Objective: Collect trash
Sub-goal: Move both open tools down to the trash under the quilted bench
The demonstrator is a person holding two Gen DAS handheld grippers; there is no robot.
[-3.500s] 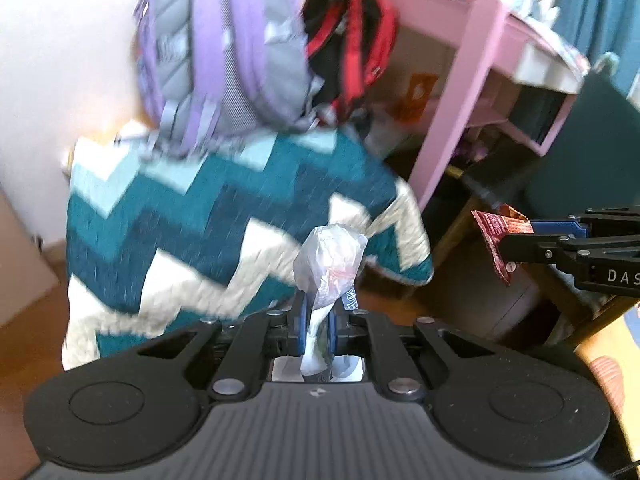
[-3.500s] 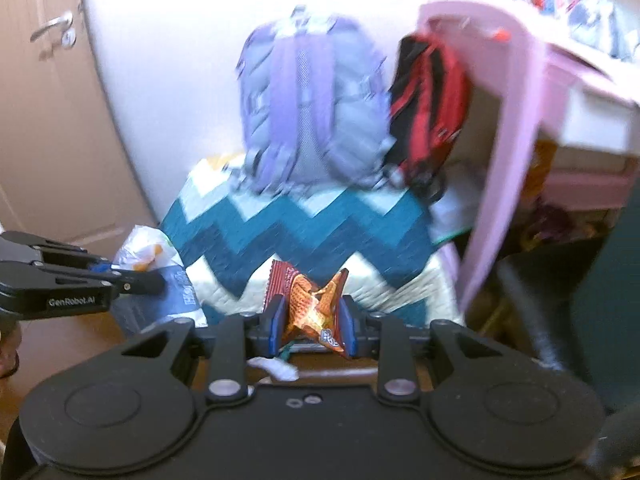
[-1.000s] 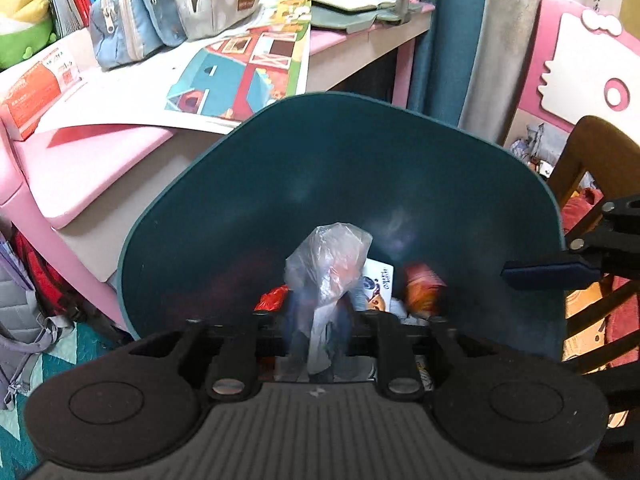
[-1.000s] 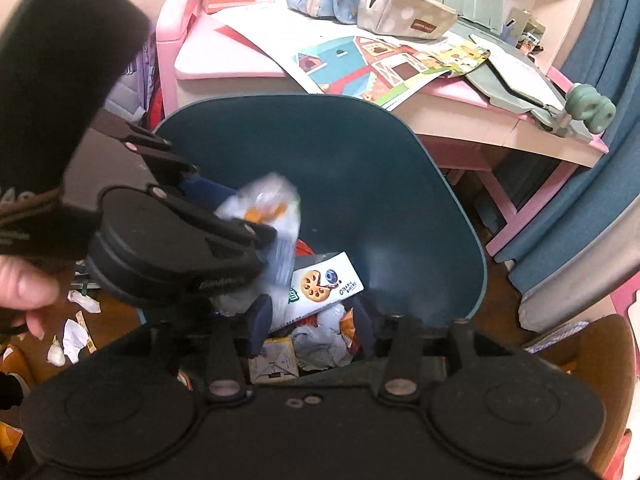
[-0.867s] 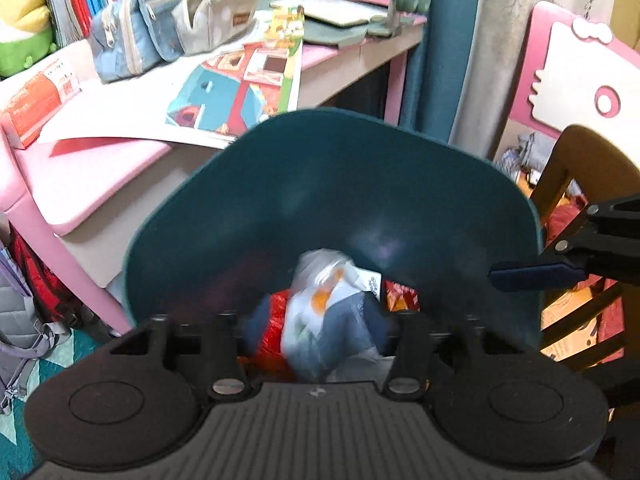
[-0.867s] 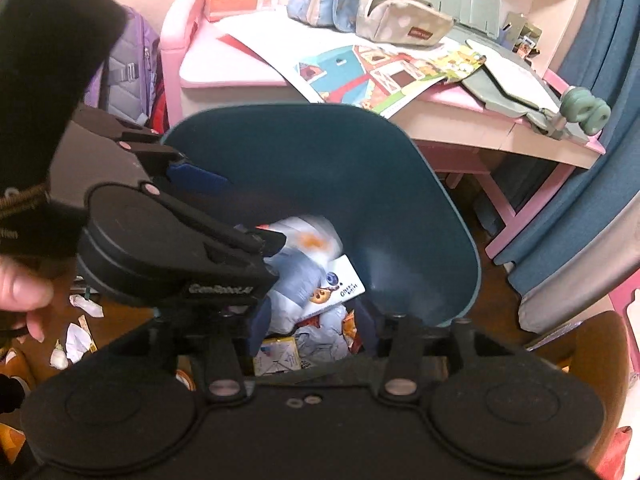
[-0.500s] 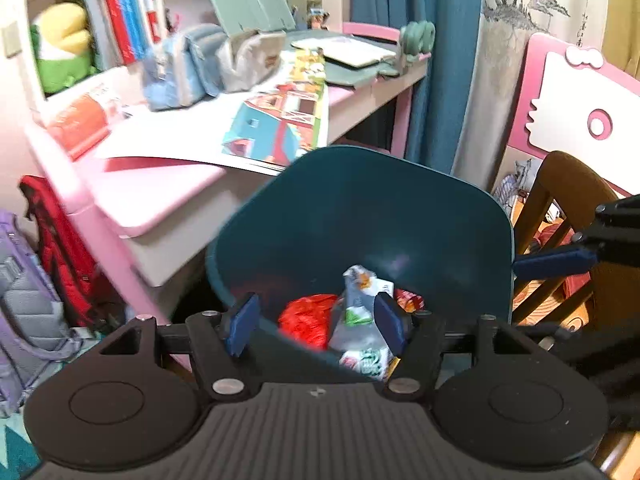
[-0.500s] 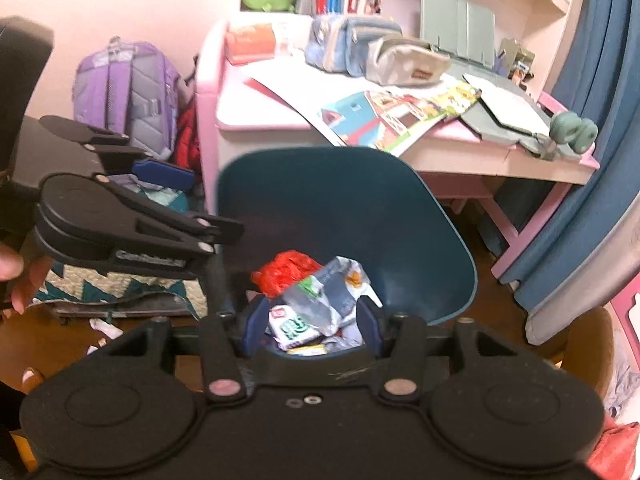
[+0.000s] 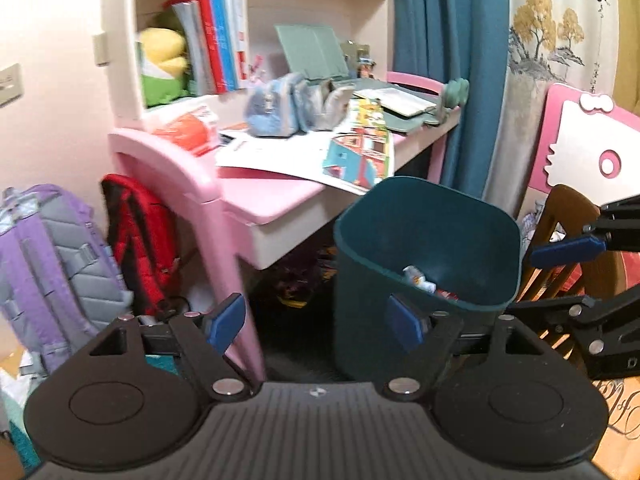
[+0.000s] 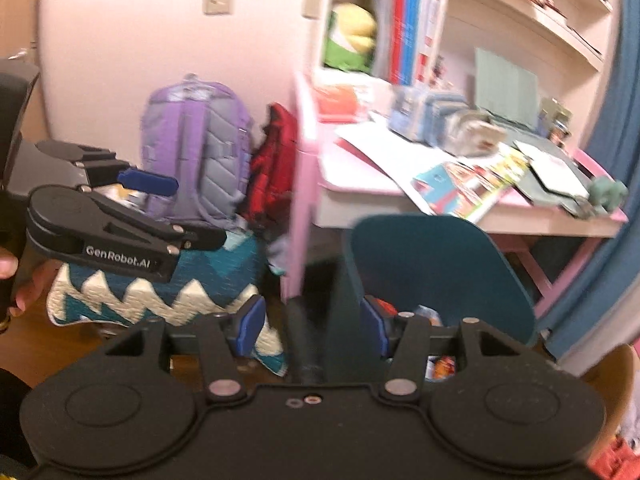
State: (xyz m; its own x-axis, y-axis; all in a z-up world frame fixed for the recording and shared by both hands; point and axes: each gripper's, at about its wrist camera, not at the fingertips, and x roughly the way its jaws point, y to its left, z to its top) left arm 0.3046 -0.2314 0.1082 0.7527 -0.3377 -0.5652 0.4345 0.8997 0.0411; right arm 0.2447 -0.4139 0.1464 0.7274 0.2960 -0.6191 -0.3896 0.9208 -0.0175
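A dark teal trash bin point(image 9: 404, 224) stands beside the pink desk, with several wrappers point(image 9: 420, 282) lying inside; in the right wrist view the same bin point(image 10: 440, 264) sits just ahead. My left gripper point(image 9: 318, 324) is pulled back from the bin, its jaws opening wide with nothing between them. My right gripper point(image 10: 312, 324) is also back from the bin, jaws opening and holding nothing. The right gripper's blue fingertips point(image 9: 568, 249) show at the right edge of the left wrist view; the left gripper's body point(image 10: 120, 224) shows at the left of the right wrist view.
A pink desk point(image 9: 256, 196) with papers and pencil cases stands behind the bin. A purple backpack point(image 10: 196, 148) and a red one point(image 10: 276, 160) lean by the wall above a zigzag quilt point(image 10: 168, 292). A wooden chair point(image 9: 568, 216) and blue curtain point(image 9: 448, 60) are right.
Both grippers let their trash fall into the bin, opened, and drew back and up from it. The bin now looks smaller and the desk and backpacks have come into view.
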